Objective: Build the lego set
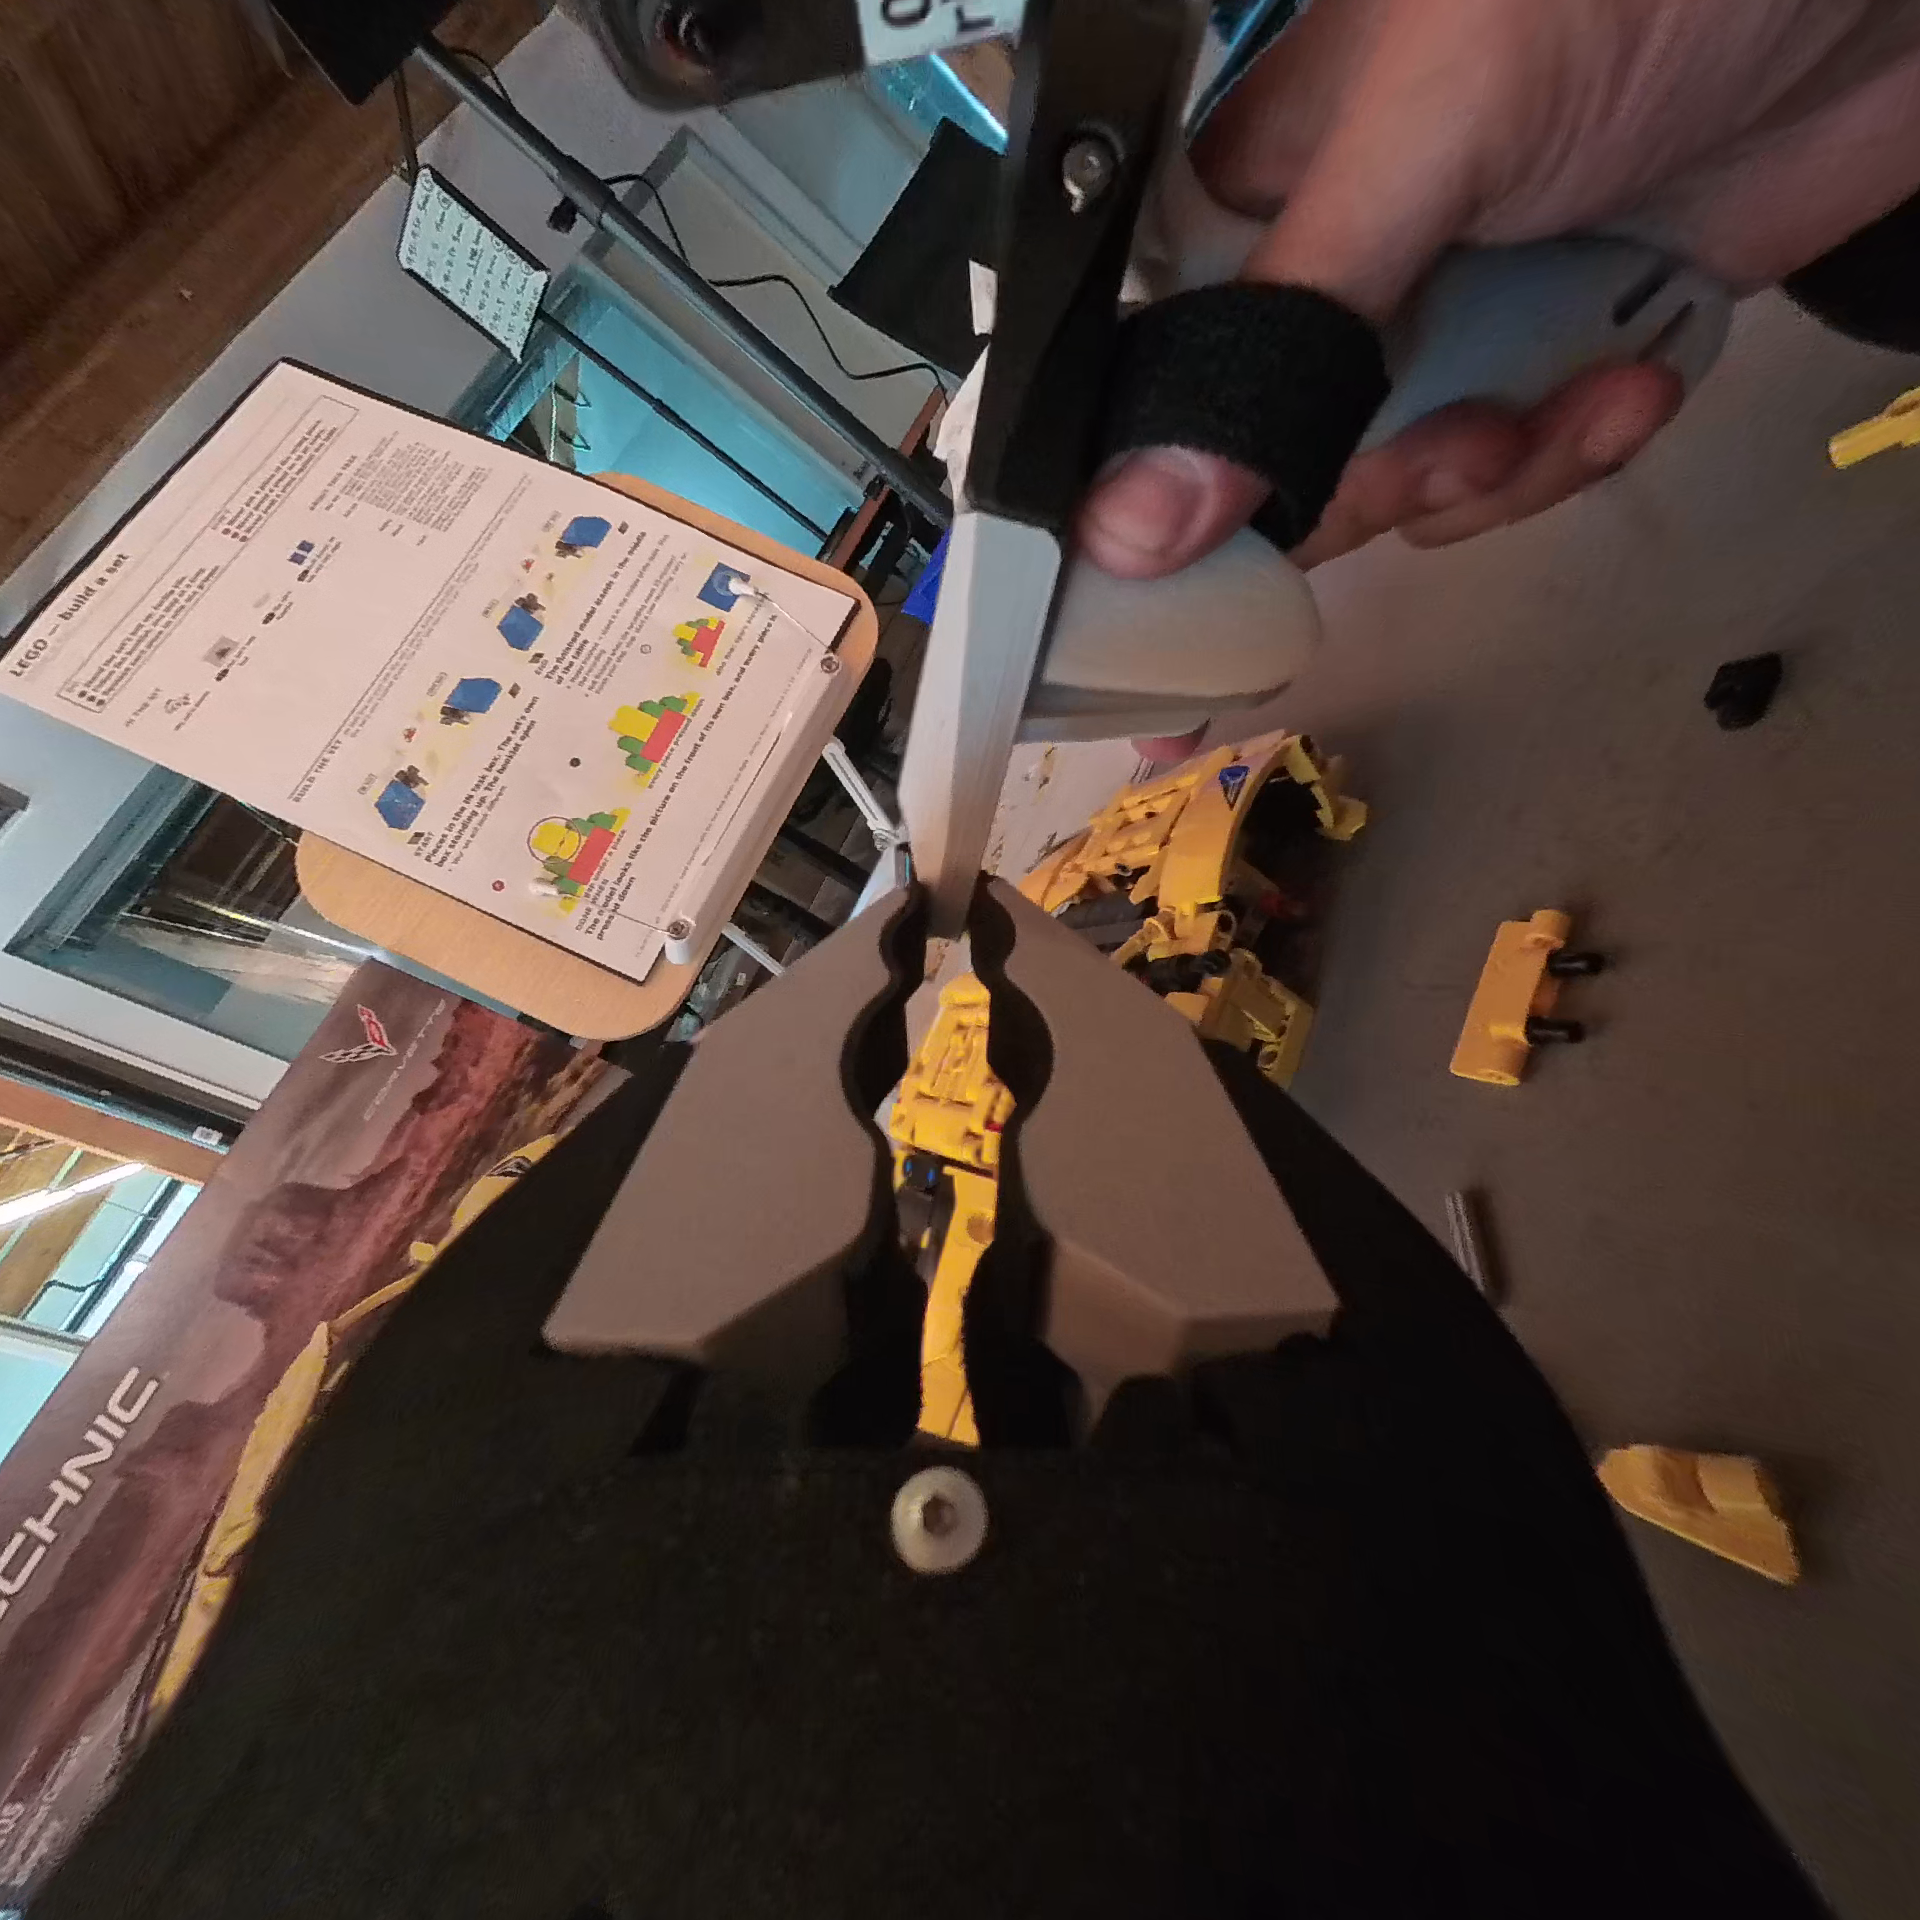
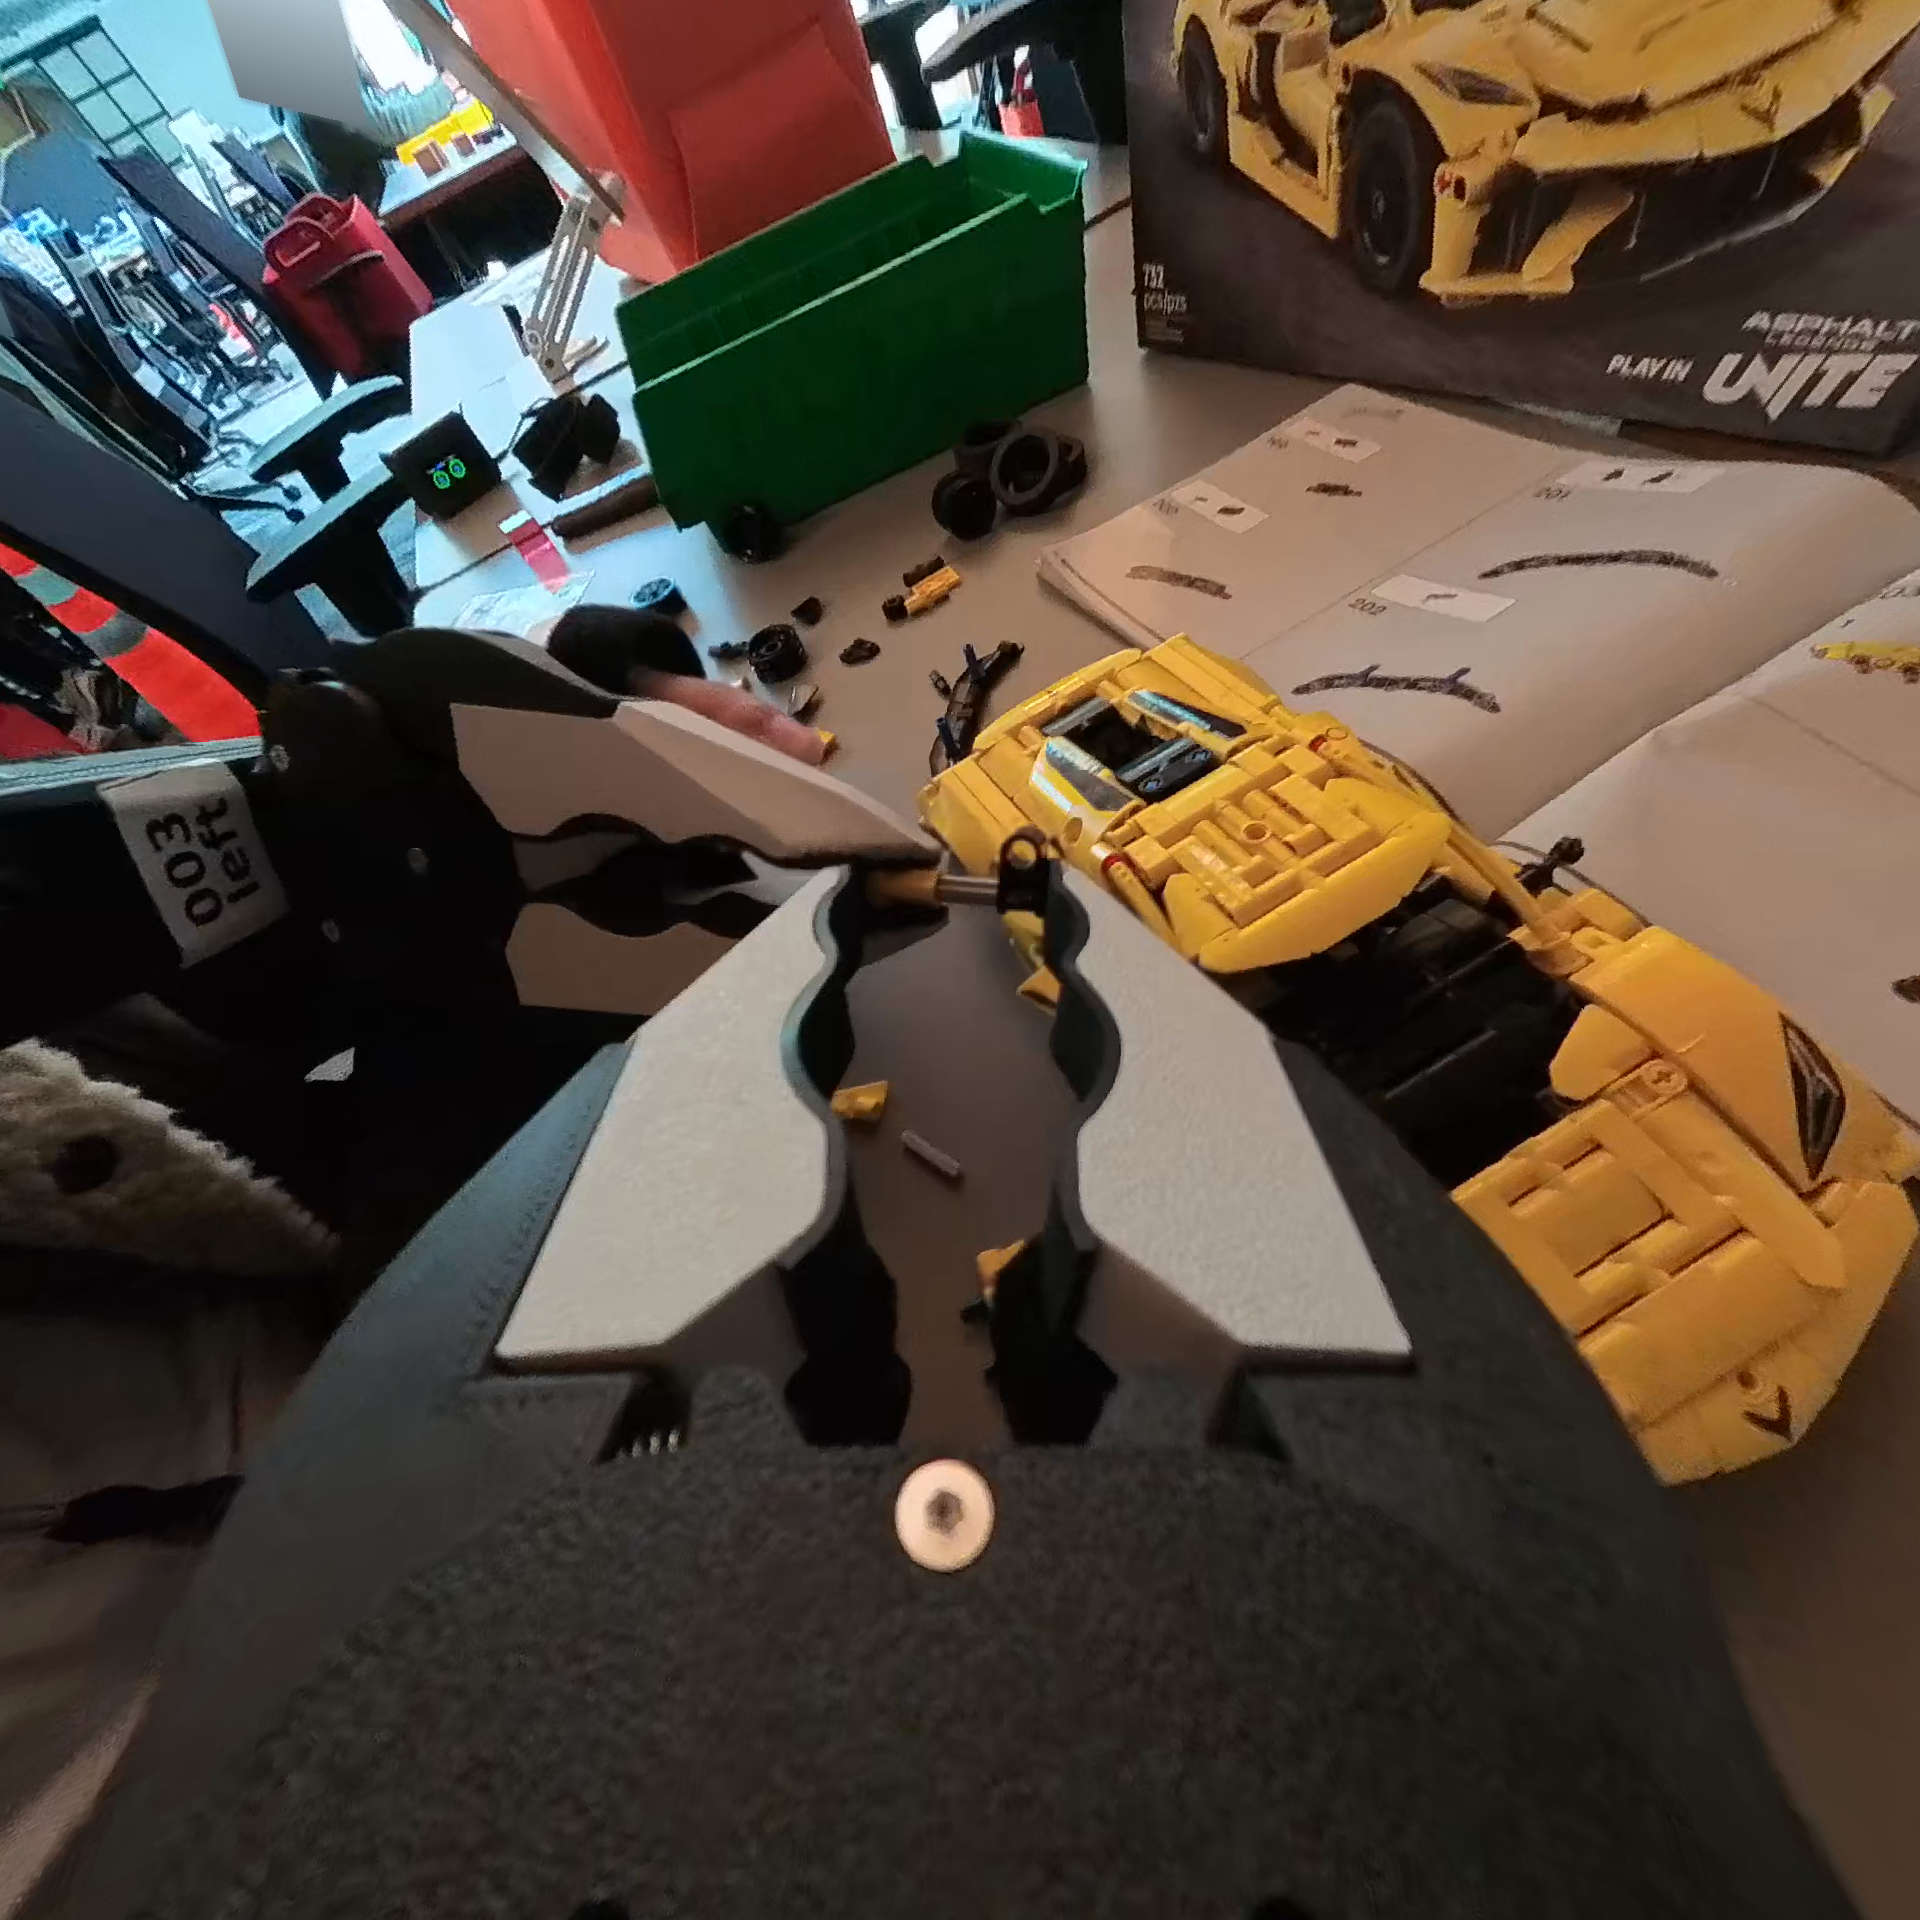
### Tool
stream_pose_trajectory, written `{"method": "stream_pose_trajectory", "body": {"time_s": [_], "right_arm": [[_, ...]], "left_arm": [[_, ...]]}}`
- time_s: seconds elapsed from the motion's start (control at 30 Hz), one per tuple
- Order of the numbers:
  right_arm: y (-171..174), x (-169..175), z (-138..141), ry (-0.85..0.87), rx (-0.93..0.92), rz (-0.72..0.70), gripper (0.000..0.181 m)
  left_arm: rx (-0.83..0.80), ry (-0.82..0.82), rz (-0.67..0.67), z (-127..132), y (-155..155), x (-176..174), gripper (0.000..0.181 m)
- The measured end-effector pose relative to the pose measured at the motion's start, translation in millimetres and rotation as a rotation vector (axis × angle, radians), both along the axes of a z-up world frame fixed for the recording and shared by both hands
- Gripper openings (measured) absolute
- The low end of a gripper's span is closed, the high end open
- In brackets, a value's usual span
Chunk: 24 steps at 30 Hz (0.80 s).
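Note:
A small strut piece (image 2: 966, 888) with a yellow barrel, a grey rod and a black ring end hangs above the table, beside the yellow car model (image 2: 1299, 831). My left gripper (image 2: 920, 862) reaches in from the left and is shut on the yellow barrel. My right gripper (image 2: 948, 888) has its jaws partly apart, and the piece spans the gap and touches both tips. In the left wrist view my left gripper (image 1: 948, 909) is almost closed. A right fingertip (image 1: 951, 831) meets its tips and hides the piece. The car (image 1: 1174, 831) lies behind.
A green bin (image 2: 862, 343), black tyres (image 2: 1008, 478), the set's box (image 2: 1507, 208) and an open instruction booklet (image 2: 1558, 540) lie beyond the car. Loose yellow parts (image 1: 1507, 997) (image 1: 1704, 1507), a black piece (image 1: 1745, 686) and a grey axle (image 1: 1465, 1236) lie on the table. An instruction sheet (image 1: 468, 644) stands at the back. My two grippers' fingertips are within a few centimetres of each other.

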State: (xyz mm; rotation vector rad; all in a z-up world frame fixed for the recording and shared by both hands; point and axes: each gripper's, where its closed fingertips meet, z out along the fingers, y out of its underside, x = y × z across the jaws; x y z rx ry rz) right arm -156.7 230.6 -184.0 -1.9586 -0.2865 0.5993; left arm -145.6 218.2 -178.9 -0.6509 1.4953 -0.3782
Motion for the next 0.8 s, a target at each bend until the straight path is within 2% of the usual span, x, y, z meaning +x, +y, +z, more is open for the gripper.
{"method": "stream_pose_trajectory", "body": {"time_s": [0.1, 0.17, 0.2, 0.3, 0.8], "right_arm": [[3.7, 4.3, 1.9, -0.042, 0.043, -0.009, 0.035], [6.9, 12.6, 3.8, -0.112, 0.090, -0.058, 0.055], [6.6, 12.8, 4.6, -0.140, 0.110, -0.056, 0.055], [2.6, 2.7, 5.8, -0.117, 0.114, -0.002, 0.035], [3.2, 3.7, 5.0, -0.219, 0.192, 0.000, 0.034]], "left_arm": [[0.019, 0.010, 0.012, 1.0, 3.4, 1.9, 0.007], [0.054, 0.004, 0.021, 2.7, 3.0, 1.0, 0.007], [0.064, 0.005, 0.022, 2.5, 2.7, 0.8, 0.007], [0.068, 0.008, 0.024, 2.5, 3.3, 0.7, 0.007], [0.089, 0.020, 0.032, -0.7, 4.2, 0.9, 0.007]]}}
